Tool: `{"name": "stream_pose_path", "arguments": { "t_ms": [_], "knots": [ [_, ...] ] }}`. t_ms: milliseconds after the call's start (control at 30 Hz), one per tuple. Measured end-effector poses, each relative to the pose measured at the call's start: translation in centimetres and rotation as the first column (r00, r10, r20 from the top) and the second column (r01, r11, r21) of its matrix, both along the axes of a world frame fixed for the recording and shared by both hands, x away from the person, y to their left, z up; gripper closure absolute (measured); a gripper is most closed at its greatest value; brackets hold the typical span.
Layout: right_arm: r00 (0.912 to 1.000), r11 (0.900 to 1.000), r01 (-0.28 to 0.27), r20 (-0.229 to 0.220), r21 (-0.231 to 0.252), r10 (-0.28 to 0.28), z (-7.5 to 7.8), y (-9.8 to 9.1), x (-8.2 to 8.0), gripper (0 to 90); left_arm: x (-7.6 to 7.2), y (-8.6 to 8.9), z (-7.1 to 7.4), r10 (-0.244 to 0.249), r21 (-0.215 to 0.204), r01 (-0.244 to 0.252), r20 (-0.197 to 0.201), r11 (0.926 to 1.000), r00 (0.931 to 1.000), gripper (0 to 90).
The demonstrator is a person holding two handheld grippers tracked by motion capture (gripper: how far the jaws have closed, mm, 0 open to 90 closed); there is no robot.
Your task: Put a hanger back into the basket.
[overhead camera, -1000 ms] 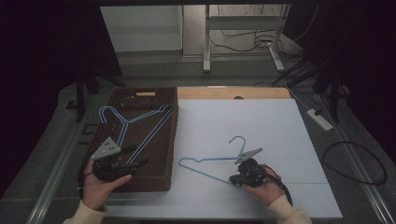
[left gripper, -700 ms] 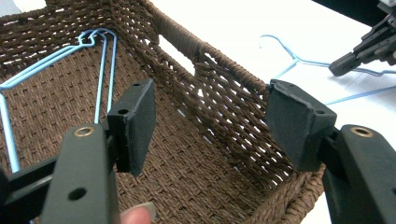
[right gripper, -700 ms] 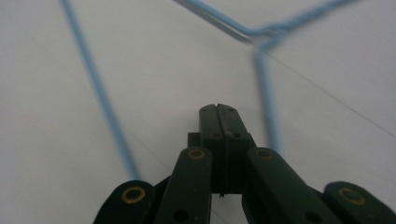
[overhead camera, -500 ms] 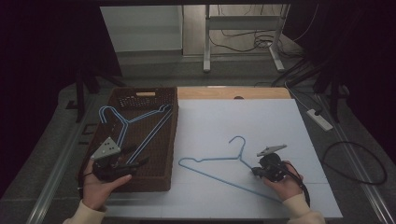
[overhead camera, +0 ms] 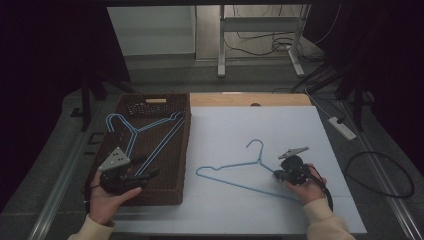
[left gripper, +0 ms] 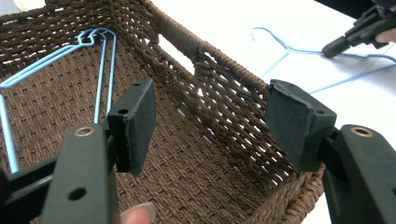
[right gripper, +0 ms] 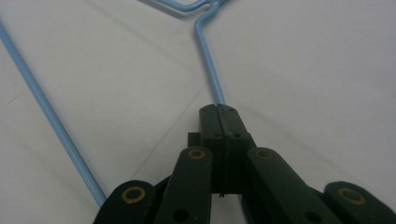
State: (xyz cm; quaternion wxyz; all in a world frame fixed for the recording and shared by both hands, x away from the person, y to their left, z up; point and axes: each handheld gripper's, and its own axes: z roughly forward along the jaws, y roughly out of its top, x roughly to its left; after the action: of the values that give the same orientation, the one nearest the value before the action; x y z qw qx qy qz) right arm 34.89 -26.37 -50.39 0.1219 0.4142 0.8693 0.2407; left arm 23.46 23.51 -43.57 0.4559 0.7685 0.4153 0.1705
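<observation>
two blue wire hangers lie nested in the wicker basket (overhead camera: 175, 150), their hooks toward its 10 o'clock corner, and a third blue hanger (overhead camera: 235, 172) lies flat on the white table top (overhead camera: 300, 130), just off the basket's 3 o'clock side, hook pointing to 12 o'clock. the right gripper (overhead camera: 278, 174) has its jaws pressed together on that hanger's wire, on the shoulder at about 4 o'clock from the hook; in the right gripper view the thin rod (right gripper: 208, 60) runs straight out from between the closed pads. gripping a shoulder rather than the hook probably gives a firm purchase on a thin, springy frame and lets it be dragged or lifted without spinning. the left gripper (overhead camera: 152, 174) hangs over the basket's 6 o'clock end, jaws spread wide with nothing between them, its pads (left gripper: 140, 121) framing the basket's woven wall. it looks parked there to steady the basket or to receive the hanger when it comes across.
</observation>
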Motion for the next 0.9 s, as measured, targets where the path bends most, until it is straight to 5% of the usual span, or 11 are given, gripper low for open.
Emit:
{"name": "stream_pose_path", "arguments": {
  "t_ms": [200,367,500,533,567,600,633,767,900],
  "knots": [
    [0.9997,0.9996,0.02,0.015,0.019,-0.02,-0.1,-0.3,1.4,90.0,0.0,0.0,0.0,-0.001,0.001,0.001,-0.001,1.0,1.0,35.0],
    [0.9999,0.9982,-0.004,0.014,0.06,0.003,0.2,0.8,0.8,90.0,0.1,0.0,-0.1,0.0,0.0,0.0,-0.002,1.0,1.0,35.0],
    [0.9938,0.9845,-0.112,0.013,0.136,0.111,1.0,5.6,-0.6,90.0,0.1,-0.1,-0.1,-0.002,0.002,0.002,-0.005,1.0,1.0,35.0],
    [0.9938,0.9845,-0.112,0.013,0.136,0.111,1.0,5.6,-0.6,90.0,0.1,-0.1,-0.1,-0.002,0.002,0.002,-0.005,1.0,1.0,35.0],
    [0.9864,0.9746,-0.163,0.008,0.153,0.164,1.0,8.4,-0.9,90.0,0.1,-0.1,-0.1,-0.001,0.002,0.001,-0.004,1.0,1.0,35.0],
    [0.9864,0.9746,-0.163,0.008,0.153,0.164,1.0,8.4,-0.9,90.0,0.1,-0.1,-0.1,-0.001,0.002,0.001,-0.003,1.0,1.0,35.0],
    [0.9803,0.9676,-0.196,0.005,0.16,0.198,0.7,10.6,-0.8,90.0,0.1,-0.1,-0.1,-0.001,0.002,0.001,-0.002,1.0,1.0,35.0],
    [0.9733,0.9629,-0.227,0.002,0.145,0.229,0.0,13.2,-0.4,90.0,0.0,0.1,-0.1,0.002,0.0,-0.002,0.001,1.0,1.0,35.0],
    [0.9758,0.966,-0.211,-0.025,0.149,0.217,-1.3,14.6,0.5,90.0,0.0,0.3,0.0,0.005,-0.003,-0.005,0.005,1.0,1.0,35.0]
  ]
}}
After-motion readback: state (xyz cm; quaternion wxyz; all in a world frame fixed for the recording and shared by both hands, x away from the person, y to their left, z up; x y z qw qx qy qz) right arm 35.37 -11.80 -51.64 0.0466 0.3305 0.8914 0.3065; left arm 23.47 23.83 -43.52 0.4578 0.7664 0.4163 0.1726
